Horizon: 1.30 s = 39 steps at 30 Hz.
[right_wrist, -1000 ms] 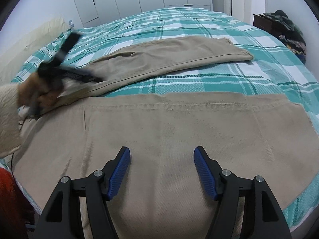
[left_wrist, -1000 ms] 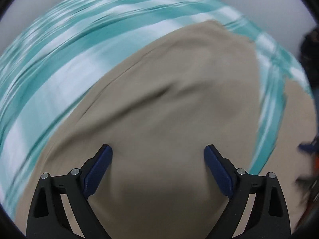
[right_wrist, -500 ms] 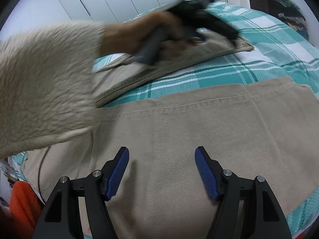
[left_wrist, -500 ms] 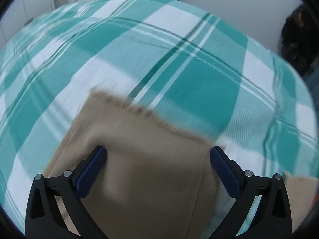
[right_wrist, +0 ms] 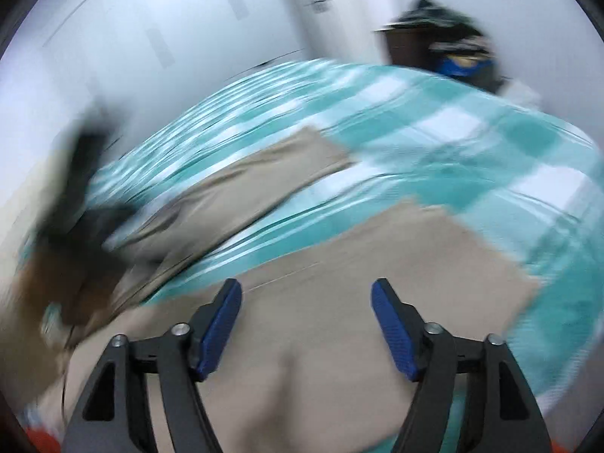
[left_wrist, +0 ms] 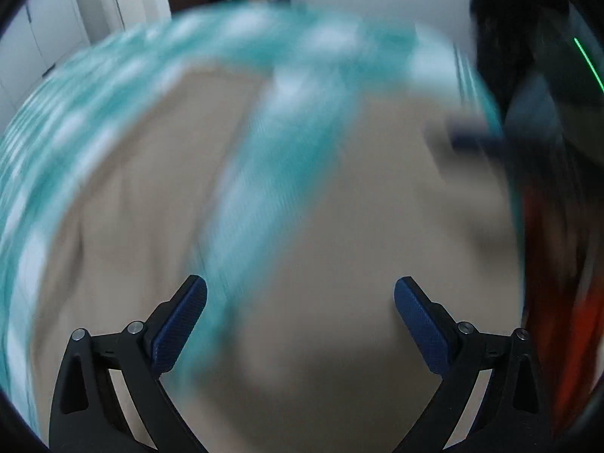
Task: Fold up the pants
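Note:
Beige pants [right_wrist: 339, 302] lie spread on a teal plaid bedspread [right_wrist: 472, 143], both legs apart with a strip of bedspread between them. Both views are motion-blurred. My right gripper [right_wrist: 305, 324] is open and empty above the near leg. My left gripper [left_wrist: 300, 324] is open and empty above the pants [left_wrist: 339, 226], near the gap between the legs. The left gripper and hand show as a dark blur at the left of the right wrist view [right_wrist: 83, 204], by the far leg [right_wrist: 241, 188]. The right gripper shows blurred in the left wrist view [left_wrist: 475, 139].
White wardrobe doors [right_wrist: 188, 30] stand behind the bed. A dark dresser with piled clothes [right_wrist: 434, 45] is at the far right. Something orange-red [left_wrist: 566, 321] lies at the bed's edge.
Both grippers have swung quickly. The left one has pulled back from the far leg's hem to the waist end. The right view has tilted up and turned. Both stay open.

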Each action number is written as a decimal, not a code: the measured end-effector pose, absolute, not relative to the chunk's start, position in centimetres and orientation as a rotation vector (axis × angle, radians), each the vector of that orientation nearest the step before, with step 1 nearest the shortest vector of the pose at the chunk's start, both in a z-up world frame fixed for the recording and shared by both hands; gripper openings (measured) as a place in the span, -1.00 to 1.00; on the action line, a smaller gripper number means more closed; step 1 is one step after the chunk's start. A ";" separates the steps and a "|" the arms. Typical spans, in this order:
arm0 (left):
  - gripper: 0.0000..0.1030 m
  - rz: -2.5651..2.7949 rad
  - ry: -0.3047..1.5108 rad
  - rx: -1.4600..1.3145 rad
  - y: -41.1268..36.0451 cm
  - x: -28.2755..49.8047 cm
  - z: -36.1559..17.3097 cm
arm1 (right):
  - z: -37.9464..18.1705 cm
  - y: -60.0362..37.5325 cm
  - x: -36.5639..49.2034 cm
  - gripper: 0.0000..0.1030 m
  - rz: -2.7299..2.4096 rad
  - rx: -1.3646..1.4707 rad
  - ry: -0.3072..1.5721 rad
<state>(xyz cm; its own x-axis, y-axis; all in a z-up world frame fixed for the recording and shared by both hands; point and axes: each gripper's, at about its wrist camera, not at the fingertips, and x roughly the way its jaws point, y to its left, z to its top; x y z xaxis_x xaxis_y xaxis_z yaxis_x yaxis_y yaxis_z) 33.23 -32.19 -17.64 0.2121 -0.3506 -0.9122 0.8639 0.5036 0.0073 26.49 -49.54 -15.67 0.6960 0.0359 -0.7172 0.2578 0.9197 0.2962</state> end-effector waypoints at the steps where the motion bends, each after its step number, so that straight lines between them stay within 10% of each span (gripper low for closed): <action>1: 0.93 -0.868 1.076 0.611 -30.0 31.4 -18.9 | -16.7 -50.2 26.9 0.52 -0.144 0.418 0.847; 13: 0.92 -0.156 1.330 0.039 5.0 21.5 -18.0 | -19.9 -48.5 28.3 0.60 -0.209 0.232 0.985; 20: 0.94 -0.114 0.953 0.093 3.8 34.7 -10.5 | -20.4 -46.8 27.5 0.69 -0.243 0.145 0.989; 24: 0.93 0.083 1.124 0.131 7.8 41.1 -18.6 | -20.6 -46.6 27.7 0.74 -0.252 0.133 0.990; 39: 0.95 -0.093 1.187 0.110 2.6 22.7 -20.7 | -17.2 -43.5 27.2 0.75 -0.104 0.082 0.973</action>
<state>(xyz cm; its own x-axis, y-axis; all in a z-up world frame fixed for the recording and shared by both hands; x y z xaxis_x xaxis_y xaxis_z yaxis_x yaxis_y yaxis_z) 22.69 2.65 -20.74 0.3717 -0.0146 -0.9282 0.1303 0.9908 0.0366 27.20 -43.50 -17.25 0.5582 -0.0514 -0.8281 0.1254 0.9918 0.0230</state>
